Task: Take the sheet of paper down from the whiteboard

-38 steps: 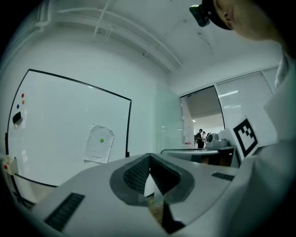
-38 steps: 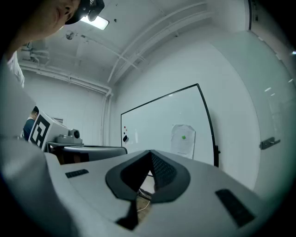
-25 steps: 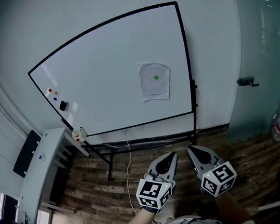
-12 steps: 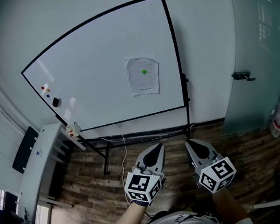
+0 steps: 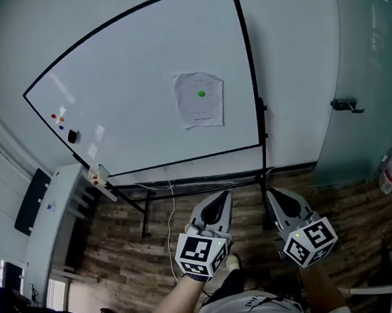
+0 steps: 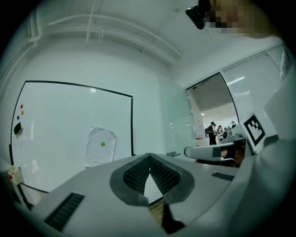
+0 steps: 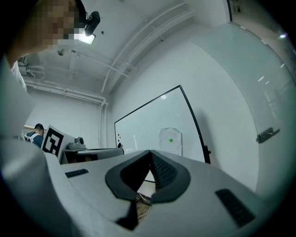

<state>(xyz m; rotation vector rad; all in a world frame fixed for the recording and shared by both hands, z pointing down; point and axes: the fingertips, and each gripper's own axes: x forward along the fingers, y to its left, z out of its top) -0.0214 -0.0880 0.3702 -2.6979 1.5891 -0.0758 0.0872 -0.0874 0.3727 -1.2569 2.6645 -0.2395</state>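
Observation:
A white sheet of paper (image 5: 199, 99) hangs on the whiteboard (image 5: 124, 97), pinned by a green magnet (image 5: 201, 93). The same sheet of paper (image 6: 100, 146) shows in the left gripper view and, small, as the sheet of paper (image 7: 170, 140) in the right gripper view. My left gripper (image 5: 224, 195) and right gripper (image 5: 272, 192) are held side by side over the wooden floor, well short of the board. Both are shut with nothing between the jaws.
The whiteboard stands on a black frame with legs (image 5: 147, 220) and a dangling cable (image 5: 168, 215). Small magnets (image 5: 56, 119) and an eraser (image 5: 73, 136) sit at its left. A white cabinet (image 5: 49, 225) stands at left, a glass door with handle (image 5: 344, 105) at right.
The whiteboard and paper have shifted slightly in the head view as I stepped along the floor. Both grippers keep their pose and stay shut.

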